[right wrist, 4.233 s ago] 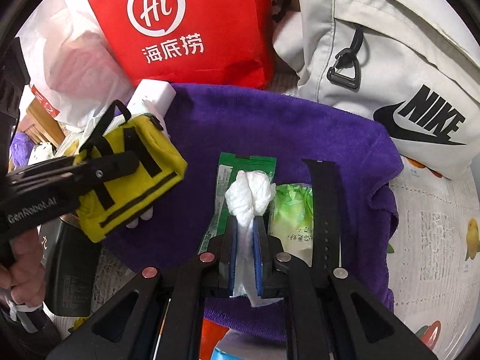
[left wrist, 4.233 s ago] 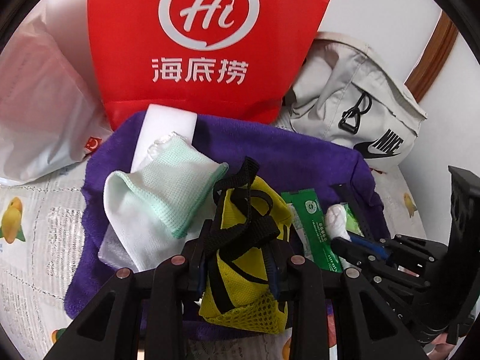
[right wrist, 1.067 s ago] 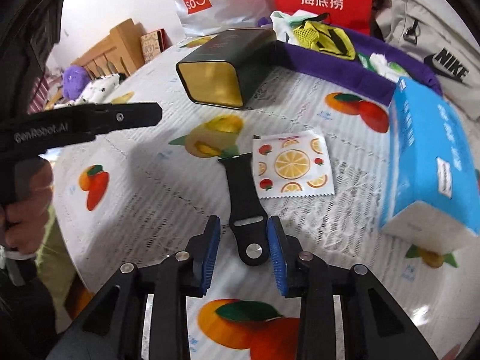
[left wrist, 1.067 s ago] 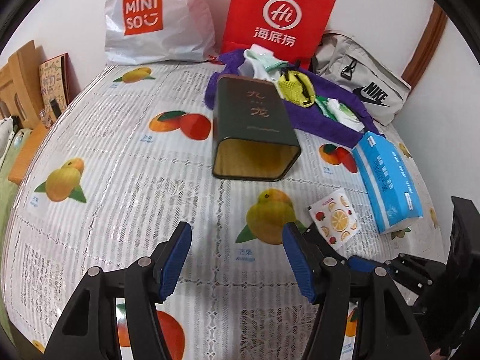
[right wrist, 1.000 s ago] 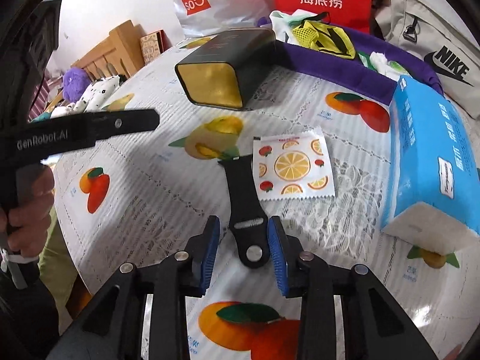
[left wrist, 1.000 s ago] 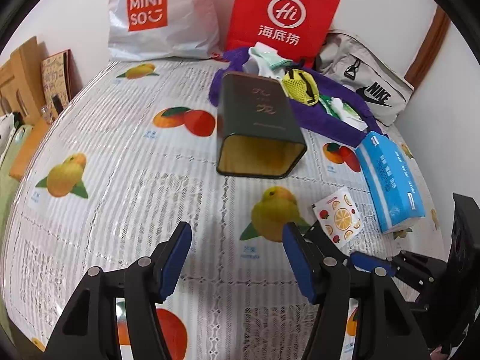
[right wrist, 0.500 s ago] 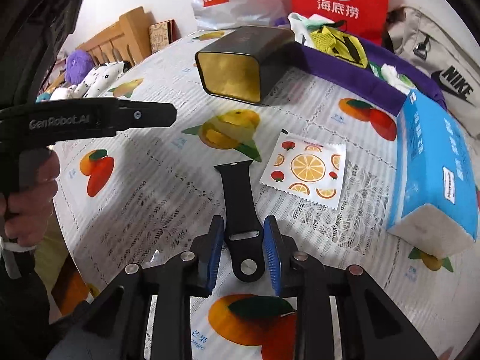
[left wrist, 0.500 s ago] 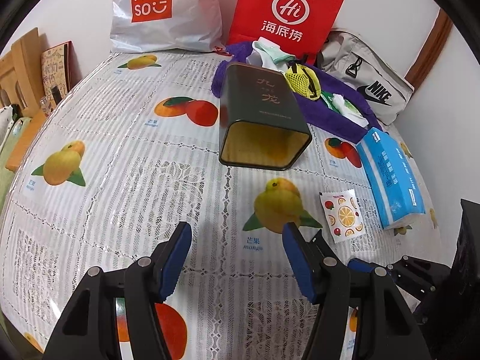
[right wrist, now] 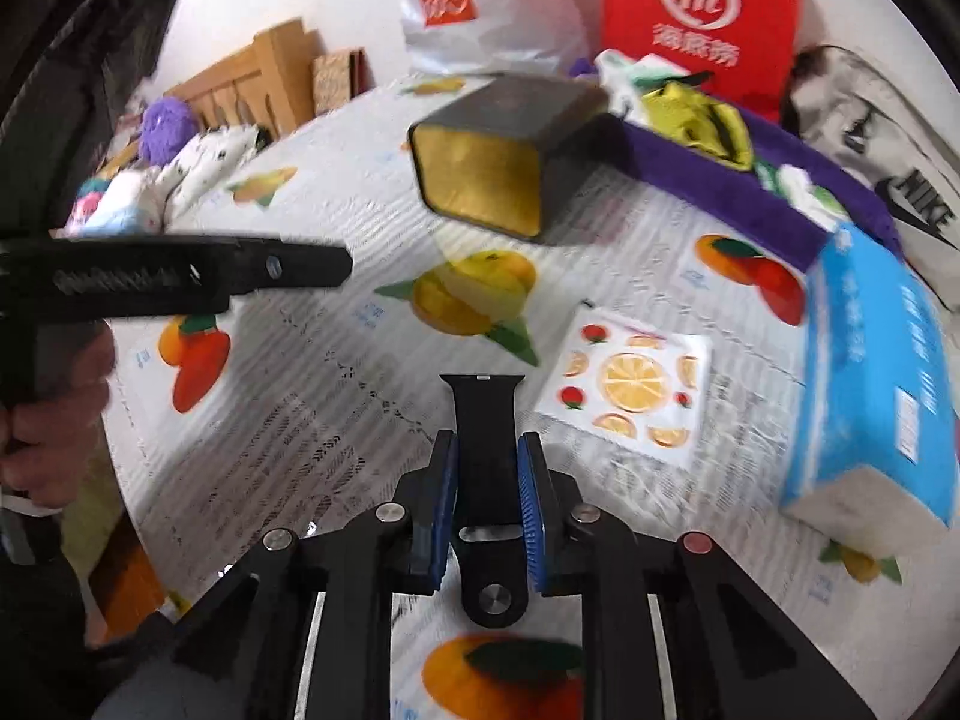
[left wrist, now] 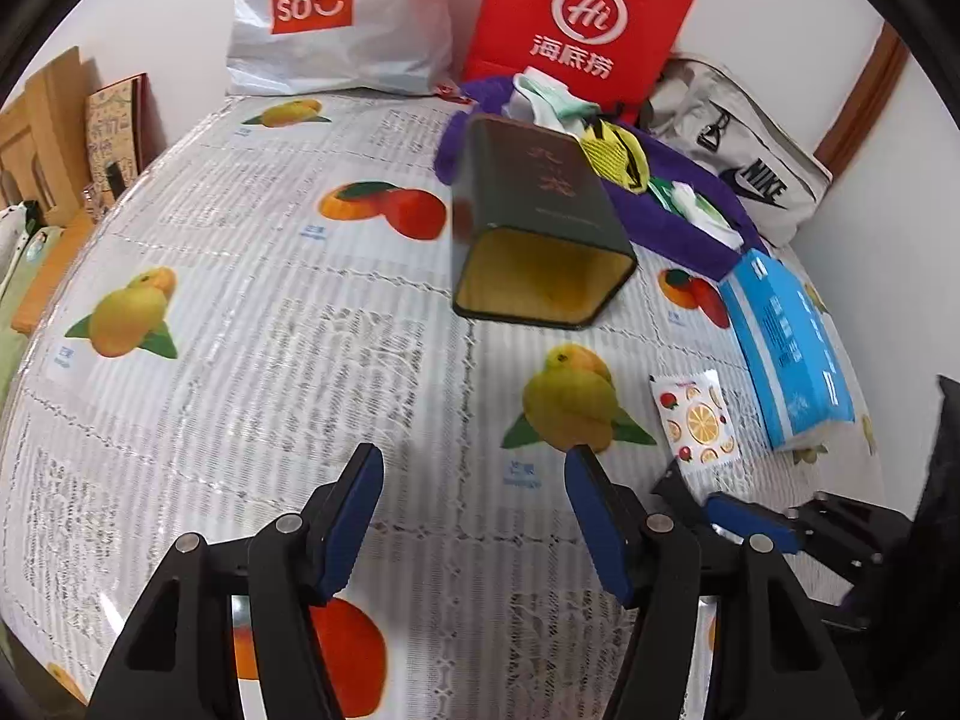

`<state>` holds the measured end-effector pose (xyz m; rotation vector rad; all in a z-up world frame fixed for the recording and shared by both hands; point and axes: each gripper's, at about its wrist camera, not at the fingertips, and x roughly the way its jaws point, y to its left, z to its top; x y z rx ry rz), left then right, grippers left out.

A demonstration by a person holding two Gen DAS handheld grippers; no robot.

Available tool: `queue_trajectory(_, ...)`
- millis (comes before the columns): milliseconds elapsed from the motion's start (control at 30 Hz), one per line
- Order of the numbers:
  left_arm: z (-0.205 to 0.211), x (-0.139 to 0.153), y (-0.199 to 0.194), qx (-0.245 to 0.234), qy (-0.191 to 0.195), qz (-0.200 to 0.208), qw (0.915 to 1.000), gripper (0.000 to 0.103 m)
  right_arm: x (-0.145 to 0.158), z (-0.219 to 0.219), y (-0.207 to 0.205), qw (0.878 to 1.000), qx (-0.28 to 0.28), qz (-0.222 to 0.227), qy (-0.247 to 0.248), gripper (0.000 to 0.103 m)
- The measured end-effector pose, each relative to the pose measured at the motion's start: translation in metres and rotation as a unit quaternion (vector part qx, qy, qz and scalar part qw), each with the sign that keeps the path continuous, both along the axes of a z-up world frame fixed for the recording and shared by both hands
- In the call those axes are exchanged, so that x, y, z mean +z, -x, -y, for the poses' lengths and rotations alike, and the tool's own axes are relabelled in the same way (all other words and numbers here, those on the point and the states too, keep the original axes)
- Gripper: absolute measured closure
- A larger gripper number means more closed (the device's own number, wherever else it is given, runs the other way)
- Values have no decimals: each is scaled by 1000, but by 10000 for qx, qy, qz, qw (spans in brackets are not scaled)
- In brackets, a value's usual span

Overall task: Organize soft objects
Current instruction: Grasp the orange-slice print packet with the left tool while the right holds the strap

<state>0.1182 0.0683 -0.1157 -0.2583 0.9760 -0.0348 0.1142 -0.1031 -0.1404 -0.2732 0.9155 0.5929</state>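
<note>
A black watch strap (right wrist: 485,414) lies flat on the fruit-print tablecloth (right wrist: 288,420), its buckle end towards me. My right gripper (right wrist: 487,444) straddles it, jaws closing, and the blue pads touch both edges of the strap. My left gripper (left wrist: 474,468) hovers open over the bare cloth with nothing between its fingers. At the back, a purple towel (left wrist: 672,222) carries a yellow mesh bag (left wrist: 612,150), a pale green cloth (left wrist: 540,96) and small packets.
A dark tin (left wrist: 540,222) lies on its side, its mouth facing me. A fruit-print sachet (right wrist: 630,384) lies just right of the strap, with a blue tissue pack (right wrist: 882,372) beyond it. Shopping bags (left wrist: 576,18) and a grey Nike bag (left wrist: 750,162) line the wall.
The right jaws have narrowed onto the strap and the gripper has rolled slightly. The left gripper has stayed open and has barely moved.
</note>
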Motion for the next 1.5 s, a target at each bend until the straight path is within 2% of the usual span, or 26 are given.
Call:
queue_trajectory(267, 48, -6, -16, -671, 109, -74, 9977, 42, 13, 46, 22, 9985, -551, 65, -19, 83)
queue_trajectory(400, 78, -12, -29, -967, 201, -121, 9950, 37, 14, 76, 28, 9960, -895, 63, -27, 83)
queue_trajectory(600, 114, -16, -43, -1049, 90, -27, 9944, 26, 12, 117, 31, 9912, -1312, -4, -176, 83)
queue_trajectory(700, 128, -17, -48, -1058, -166, 18, 9942, 24, 10, 131, 28, 9887, -1481, -54, -241, 83)
queue_trajectory(800, 138, -19, -53, -1036, -376, 54, 9939, 16, 8, 142, 24, 9866, -1607, -129, -265, 83)
queue_trajectory(967, 155, -24, -56, -1019, -1083, 171, 9887, 16, 9, 153, 24, 9841, -1750, -98, -298, 83)
queue_trajectory(1067, 158, -26, -56, -906, -1197, 231, 9884, 15, 6, 155, 21, 9828, -1823, -109, -287, 83)
queue_trajectory(1100, 158, -25, -56, -890, -1212, 243, 9883, 19, 4, 155, 21, 9824, -1838, -129, -294, 83)
queue_trajectory(1133, 158, -24, -55, -909, -1206, 288, 9881, 29, 3, 155, 20, 9824, -1839, -155, -302, 83)
queue_trajectory(1233, 154, -23, -53, -920, -1165, 376, 9882, 45, 1, 155, 19, 9825, -1825, -164, -326, 83)
queue_trajectory(1400, 143, -21, -48, -1029, -947, 439, 9892, 61, -2, 150, 19, 9830, -1802, -196, -298, 83)
queue_trajectory(1467, 138, -20, -45, -1073, -818, 468, 9897, 64, -3, 148, 19, 9831, -1796, -212, -298, 83)
queue_trajectory(1500, 137, -20, -45, -1085, -787, 484, 9898, 69, -3, 147, 19, 9834, -1782, -210, -286, 83)
